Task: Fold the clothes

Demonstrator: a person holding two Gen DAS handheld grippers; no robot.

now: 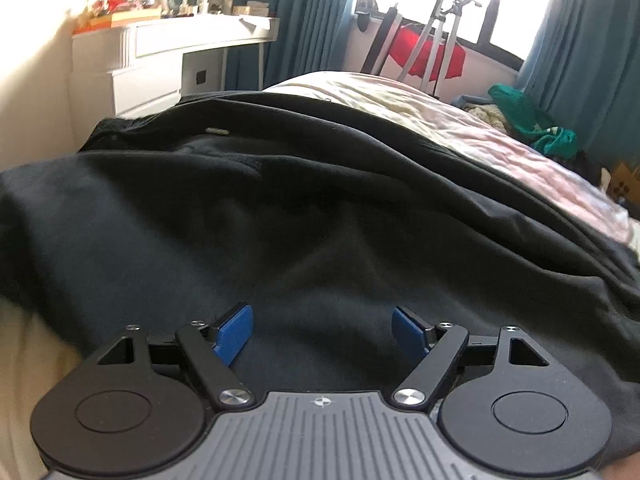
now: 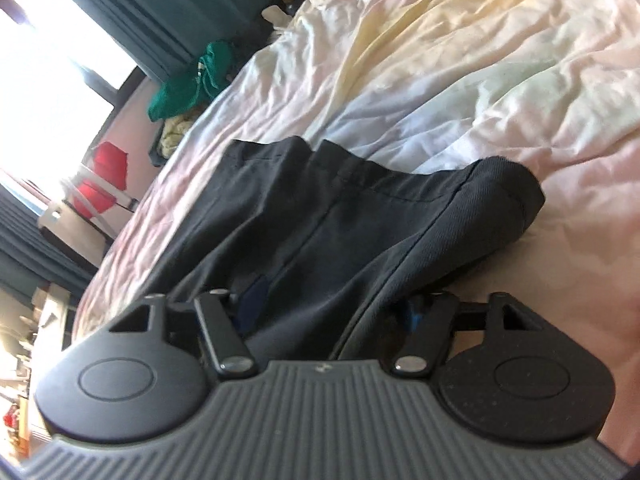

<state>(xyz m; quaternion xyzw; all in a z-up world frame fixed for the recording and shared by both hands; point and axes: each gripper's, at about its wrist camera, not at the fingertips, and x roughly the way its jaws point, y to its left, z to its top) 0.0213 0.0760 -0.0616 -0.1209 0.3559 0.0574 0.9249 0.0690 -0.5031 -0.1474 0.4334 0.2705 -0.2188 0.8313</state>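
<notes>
The jaws of the left gripper (image 1: 322, 332) are spread, empty, above the dark garment (image 1: 280, 208); whether the right gripper (image 2: 332, 304) grasps the fabric draped between its jaws cannot be told.

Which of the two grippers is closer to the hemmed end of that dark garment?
Right. The right gripper has cloth between its fingers near the hem; the left gripper hovers open over the dark garment's broad middle.

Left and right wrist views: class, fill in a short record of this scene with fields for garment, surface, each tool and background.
garment: dark trousers, spread on the bed
surface: bed with a pale crumpled sheet
left tool: open, above the cloth, nothing between its pads
right tool: cloth between its pads; grip unclear
background: teal curtains, white desk
</notes>
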